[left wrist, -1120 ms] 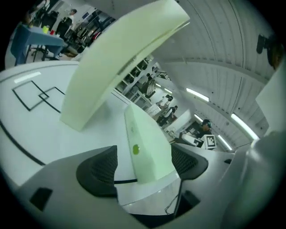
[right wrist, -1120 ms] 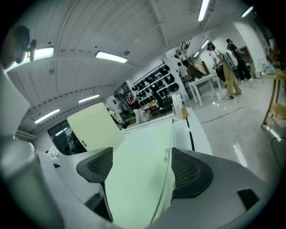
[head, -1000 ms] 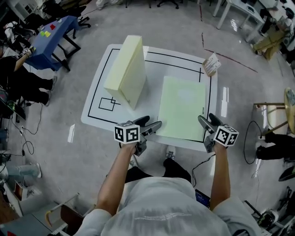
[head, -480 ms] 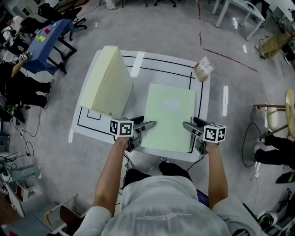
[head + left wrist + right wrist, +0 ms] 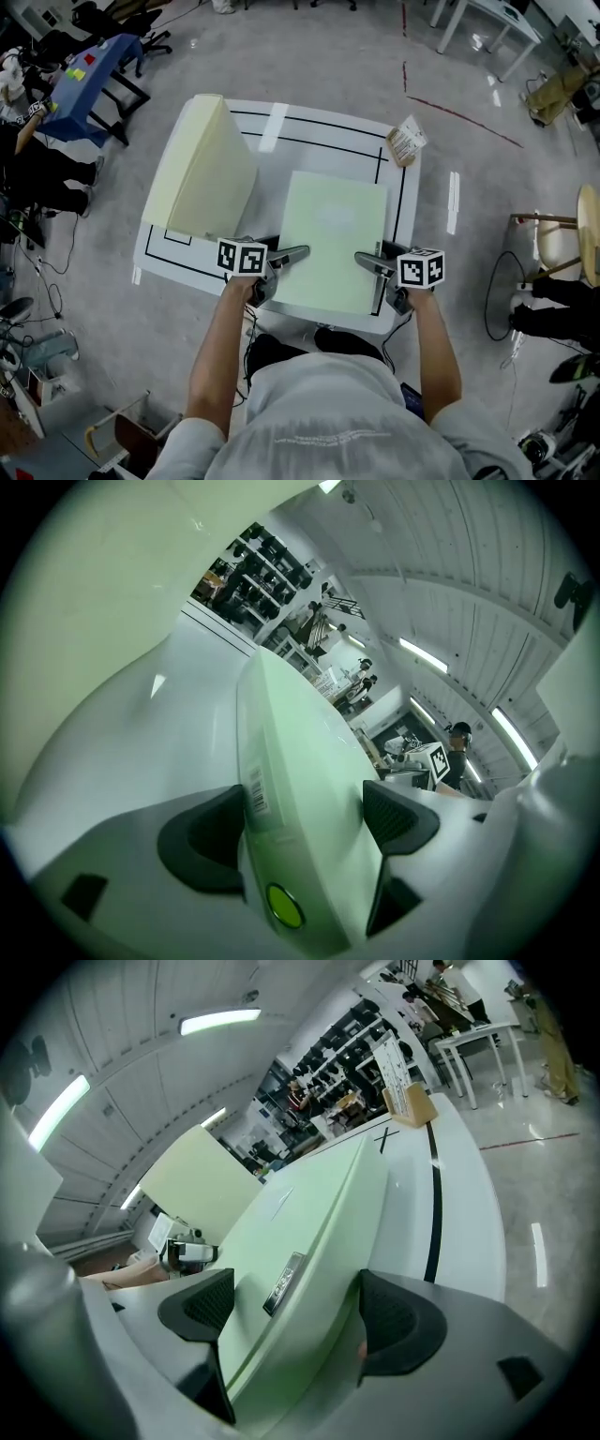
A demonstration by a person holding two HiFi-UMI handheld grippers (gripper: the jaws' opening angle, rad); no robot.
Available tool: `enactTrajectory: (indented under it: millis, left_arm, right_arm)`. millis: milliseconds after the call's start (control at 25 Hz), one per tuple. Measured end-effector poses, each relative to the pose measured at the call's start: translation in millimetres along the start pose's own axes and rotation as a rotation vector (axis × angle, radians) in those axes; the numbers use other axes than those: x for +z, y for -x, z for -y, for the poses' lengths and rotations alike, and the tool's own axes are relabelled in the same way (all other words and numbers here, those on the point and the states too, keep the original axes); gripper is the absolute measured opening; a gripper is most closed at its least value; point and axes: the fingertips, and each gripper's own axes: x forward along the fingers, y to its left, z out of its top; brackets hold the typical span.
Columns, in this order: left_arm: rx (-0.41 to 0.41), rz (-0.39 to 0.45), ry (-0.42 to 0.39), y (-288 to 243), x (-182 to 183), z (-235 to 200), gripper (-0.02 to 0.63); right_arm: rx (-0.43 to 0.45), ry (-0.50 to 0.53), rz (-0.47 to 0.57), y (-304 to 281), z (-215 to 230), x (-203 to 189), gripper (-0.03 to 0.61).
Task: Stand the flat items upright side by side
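Note:
A pale green flat box [image 5: 333,234] lies on the white table [image 5: 403,202], its near edge at the table's front. My left gripper [image 5: 284,256] holds its near left corner; in the left gripper view the box [image 5: 300,789] fills the gap and both pads [image 5: 202,841] touch it. My right gripper [image 5: 370,265] holds the near right corner, with the box [image 5: 300,1269] pressed between its pads [image 5: 398,1321]. A larger cream box [image 5: 202,173] stands upright on the table's left side, apart from the green one.
A small cardboard pack [image 5: 405,141] sits at the table's far right corner. Black lines mark the tabletop. A blue table [image 5: 89,80] and seated people are off to the far left, and a stool [image 5: 553,244] stands to the right.
Both grippers have moved inward from the table's front edge onto the green box's near corners and closed on it. The cream box has not moved.

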Motion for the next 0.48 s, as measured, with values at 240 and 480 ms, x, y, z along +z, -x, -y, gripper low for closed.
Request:
enactTrajectory:
  millis: [240, 480]
  left_arm:
    - [0.041, 0.005, -0.093, -1.3, -2.5, 2.2, 0.405]
    - [0.030, 0.081, -0.166, 6.2, 3.4, 16.0, 0.405]
  right_arm:
    - [-0.001, 0.028, 0.003, 0.3, -2.7, -2.2, 0.422]
    - [0.070, -0.021, 0.209, 22.3, -9.9, 15.8, 0.415]
